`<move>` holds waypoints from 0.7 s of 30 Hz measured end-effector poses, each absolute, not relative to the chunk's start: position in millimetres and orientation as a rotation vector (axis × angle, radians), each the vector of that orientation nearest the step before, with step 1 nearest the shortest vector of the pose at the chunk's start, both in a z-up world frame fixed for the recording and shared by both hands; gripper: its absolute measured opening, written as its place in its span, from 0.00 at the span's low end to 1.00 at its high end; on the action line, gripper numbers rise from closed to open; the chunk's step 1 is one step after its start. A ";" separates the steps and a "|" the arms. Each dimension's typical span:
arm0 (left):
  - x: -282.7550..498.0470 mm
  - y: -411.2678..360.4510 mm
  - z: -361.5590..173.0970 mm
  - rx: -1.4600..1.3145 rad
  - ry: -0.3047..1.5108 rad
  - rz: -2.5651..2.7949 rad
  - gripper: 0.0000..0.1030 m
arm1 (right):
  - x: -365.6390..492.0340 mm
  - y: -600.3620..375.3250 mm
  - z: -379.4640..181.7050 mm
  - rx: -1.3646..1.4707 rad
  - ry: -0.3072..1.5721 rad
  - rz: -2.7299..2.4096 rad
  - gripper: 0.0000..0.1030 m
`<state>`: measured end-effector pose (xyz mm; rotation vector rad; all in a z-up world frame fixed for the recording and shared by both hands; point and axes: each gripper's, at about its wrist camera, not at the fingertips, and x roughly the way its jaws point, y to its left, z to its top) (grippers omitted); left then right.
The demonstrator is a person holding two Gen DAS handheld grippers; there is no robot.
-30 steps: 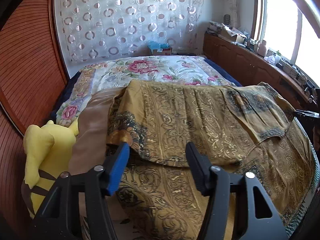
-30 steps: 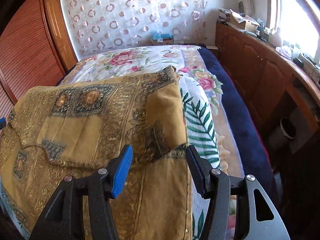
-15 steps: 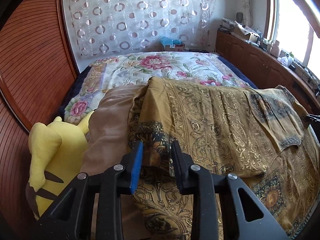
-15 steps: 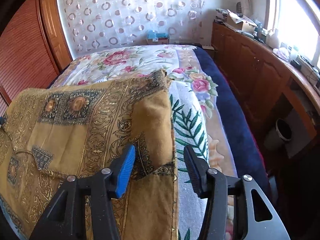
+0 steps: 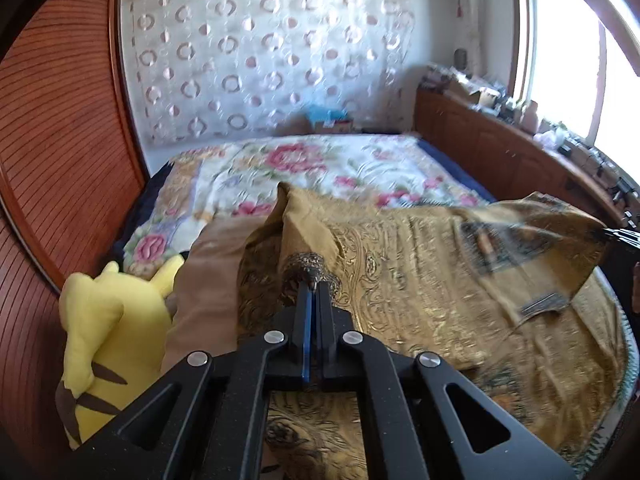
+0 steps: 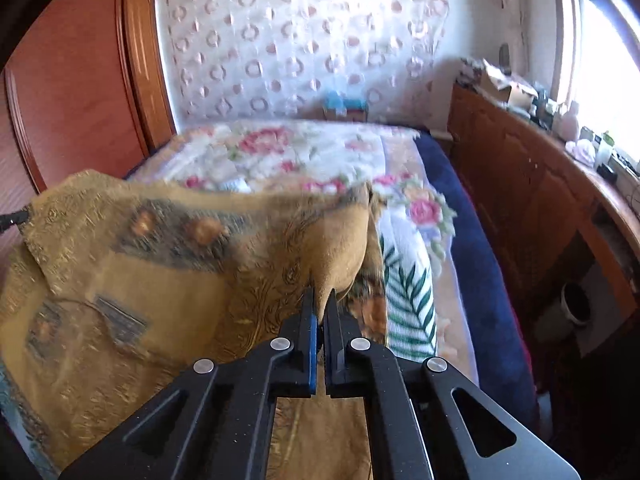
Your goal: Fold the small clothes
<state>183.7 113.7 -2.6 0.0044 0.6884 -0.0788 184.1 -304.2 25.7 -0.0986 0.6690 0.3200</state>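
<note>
Garment (image 5: 420, 264) long axis crosswise, seemingly | left hand-held gripper (image 5: 313, 286) pinching its corner; right hand-held gripper (image 6: 320, 300) likewise

Both wrist views close over bed (image 5: 320, 160).

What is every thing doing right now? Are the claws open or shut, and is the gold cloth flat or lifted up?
left claw: shut, pinching the cloth's folded edge.
right claw: shut, pinching the cloth's other side.
gold patterned cloth: partly folded, top layer lifted off the bed at both pinched spots.
yellow plush toy: lying beside the cloth, untouched.
floral blanket: spread flat on the bed.
</note>
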 end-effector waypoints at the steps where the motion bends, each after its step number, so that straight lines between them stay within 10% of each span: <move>1: 179.2 111.8 3.2 0.004 0.675 -0.086 0.02 | 178.2 -307.1 29.2 -0.091 0.655 0.329 0.02; 21: 58.2 124.2 3.8 -0.077 0.677 -0.125 0.02 | 50.6 -372.3 41.7 -0.055 0.656 0.398 0.02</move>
